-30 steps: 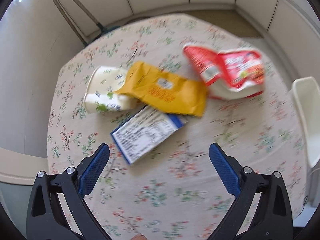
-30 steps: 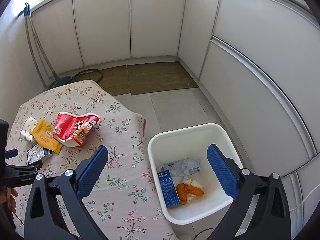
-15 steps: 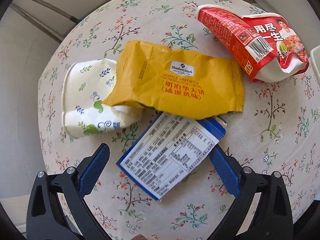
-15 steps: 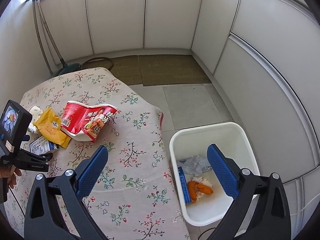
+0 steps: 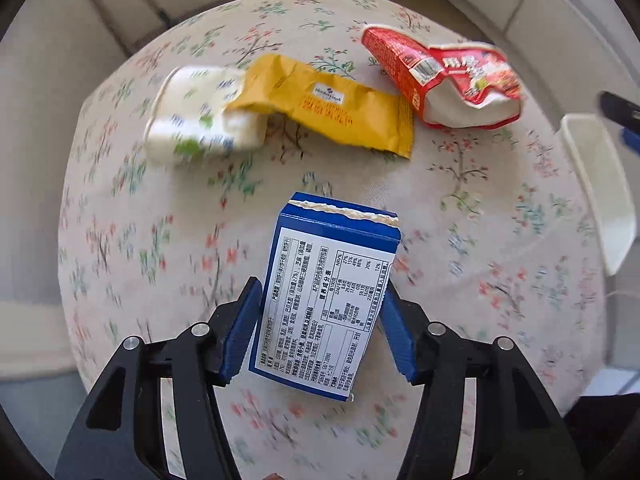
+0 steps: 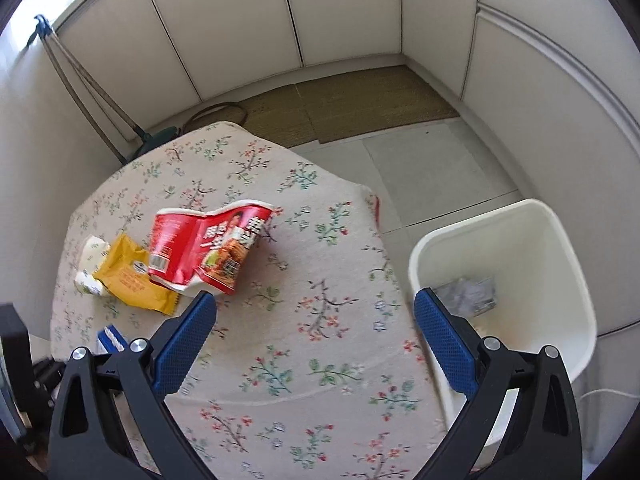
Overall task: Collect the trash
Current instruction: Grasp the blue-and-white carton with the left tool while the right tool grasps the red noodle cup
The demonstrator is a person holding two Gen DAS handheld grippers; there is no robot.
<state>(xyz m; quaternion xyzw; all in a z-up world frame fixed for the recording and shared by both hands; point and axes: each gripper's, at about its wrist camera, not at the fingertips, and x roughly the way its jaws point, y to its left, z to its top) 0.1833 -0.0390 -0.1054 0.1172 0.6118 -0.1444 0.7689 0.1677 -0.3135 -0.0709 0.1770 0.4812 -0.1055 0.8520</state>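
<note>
A blue box (image 5: 340,236) with a white printed label stands between the closing jaws of my left gripper (image 5: 322,288). Both blue pads (image 5: 242,328) press its long sides, and it looks lifted off the floral tablecloth (image 5: 480,208). Beyond it lie a yellow wrapper (image 5: 332,112), a crushed white paper cup (image 5: 196,124) and a red noodle bag (image 5: 448,80). My right gripper (image 6: 316,340) hangs open over the cloth with nothing between its fingers. From that side the red bag (image 6: 204,244) and yellow wrapper (image 6: 132,280) lie to its upper left.
A white bin (image 6: 560,264) stands on the floor off the table's right edge, with crumpled trash inside. A mop (image 6: 80,76) leans on the wall behind the table. A brown mat (image 6: 352,104) covers the floor at the back.
The left jaws have come in on the blue box, which now lies lengthwise between them, apart from the yellow wrapper. The right gripper has swung left over the table; the bin now sits at the right.
</note>
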